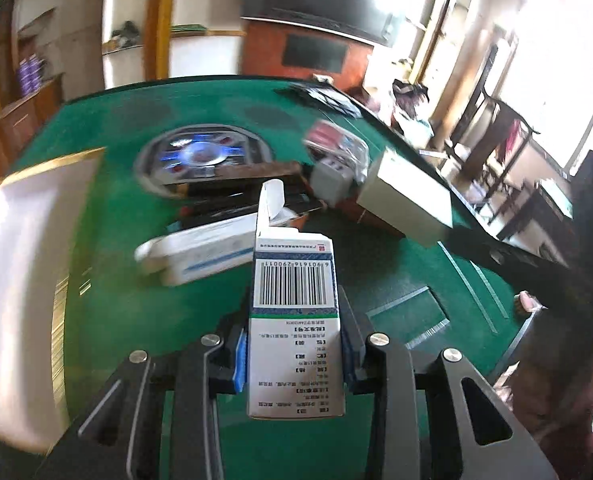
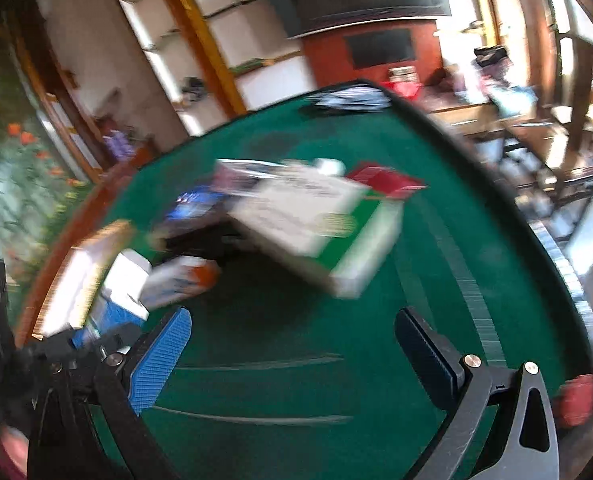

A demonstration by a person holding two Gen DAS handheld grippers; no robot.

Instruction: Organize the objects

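Note:
My left gripper [image 1: 294, 354] is shut on a white medicine box with a barcode [image 1: 294, 304], held above the green table; its top flap stands open. Beyond it a white and blue box [image 1: 200, 252] lies flat, and a beige box [image 1: 406, 202] is tilted at the right. A white tray with a gold rim [image 1: 20, 280] sits at the left. My right gripper [image 2: 292, 344] is open and empty above the table. Ahead of it a white and green box [image 2: 316, 224] lies tilted, blurred. A white and orange box [image 2: 176, 280] and the left gripper's box [image 2: 122, 288] show at the left.
The green table [image 1: 376, 264] has a round centre console [image 1: 204, 156]. A grey box [image 1: 330, 180] and a red packet [image 1: 328, 136] lie past the middle. A red box [image 2: 384, 180] lies behind the green box. Dark items [image 2: 348, 100] sit at the far edge. Chairs stand at the right.

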